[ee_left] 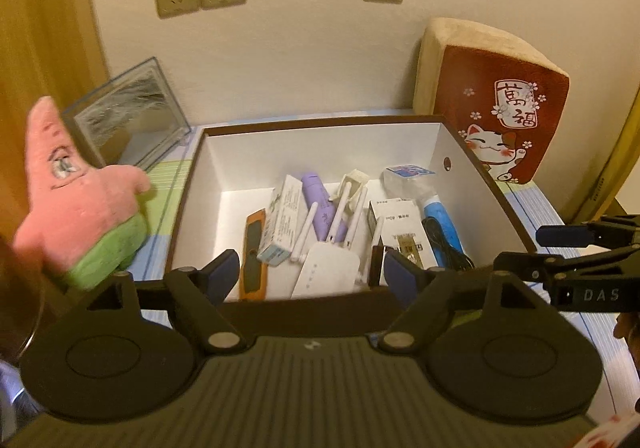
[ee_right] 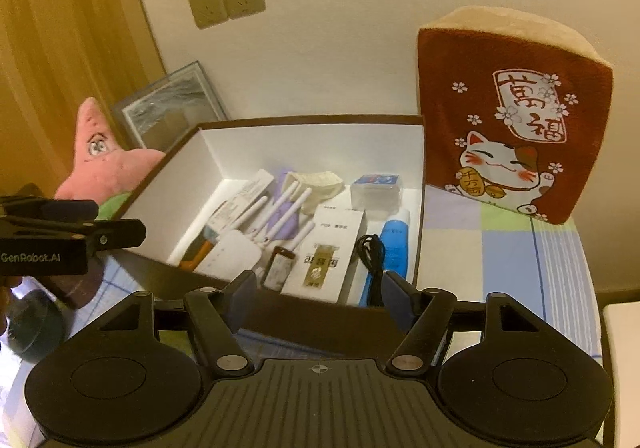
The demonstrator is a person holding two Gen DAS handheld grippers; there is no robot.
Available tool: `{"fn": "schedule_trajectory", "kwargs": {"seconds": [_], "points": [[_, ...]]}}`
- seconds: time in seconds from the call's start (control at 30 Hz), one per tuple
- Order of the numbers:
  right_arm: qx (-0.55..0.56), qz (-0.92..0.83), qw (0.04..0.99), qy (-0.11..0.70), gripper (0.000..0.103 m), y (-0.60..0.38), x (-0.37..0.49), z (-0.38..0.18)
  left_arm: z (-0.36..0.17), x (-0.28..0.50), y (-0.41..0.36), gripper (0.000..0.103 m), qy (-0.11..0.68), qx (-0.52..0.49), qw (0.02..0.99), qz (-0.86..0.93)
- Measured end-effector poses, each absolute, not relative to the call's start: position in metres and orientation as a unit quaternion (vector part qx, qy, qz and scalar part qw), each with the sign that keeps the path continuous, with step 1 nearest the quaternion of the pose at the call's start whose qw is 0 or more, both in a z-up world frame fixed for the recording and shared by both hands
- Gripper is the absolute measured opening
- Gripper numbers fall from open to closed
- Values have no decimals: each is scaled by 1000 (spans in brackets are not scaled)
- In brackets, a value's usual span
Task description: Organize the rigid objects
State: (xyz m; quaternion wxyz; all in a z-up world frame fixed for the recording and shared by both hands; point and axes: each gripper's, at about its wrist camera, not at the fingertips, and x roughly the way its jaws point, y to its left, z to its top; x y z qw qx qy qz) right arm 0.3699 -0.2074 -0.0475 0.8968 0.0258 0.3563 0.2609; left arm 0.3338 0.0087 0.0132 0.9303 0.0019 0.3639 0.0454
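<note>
Both grippers empty: left gripper (ee_left: 310,268) wide open, right gripper (ee_right: 318,290) partly open. Rigid items already in box (ee_left: 486,203): router (ee_left: 326,268) light, antennas fragile, to be gripped by body; cartons crushable

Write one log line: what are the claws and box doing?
left claw: open, empty | right claw: open, empty | box: holds router, cartons

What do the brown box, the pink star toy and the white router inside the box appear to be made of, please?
Brown box: likely cardboard, with thin flat walls and a matte white lining. Pink star toy: plush fabric, fuzzy with stitched eyes. White router: probably smooth moulded plastic with a slight sheen.
</note>
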Motion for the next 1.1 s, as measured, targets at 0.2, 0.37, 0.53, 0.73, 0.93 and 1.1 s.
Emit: {"fn": "schedule_trajectory", "kwargs": {"seconds": [0.2,0.37,0.53,0.73,0.93,1.1], "points": [[26,275,893,356,66,-219,338,-40,25,291,-10,77,357,0,932,66],[28,298,884,359,66,-227,308,-38,27,257,-24,77,362,-13,928,92],[24,305,878,367,67,-234,285,-41,24,228,-35,77,377,-20,920,101],[28,303,873,381,72,-240,257,-48,15,197,-42,77,393,-24,914,95],[28,292,871,394,76,-238,228,-52,8,169,-41,76,408,-30,909,80],[26,281,870,405,79,-230,198,-54,3,147,-34,76,418,-31,905,69]]}}
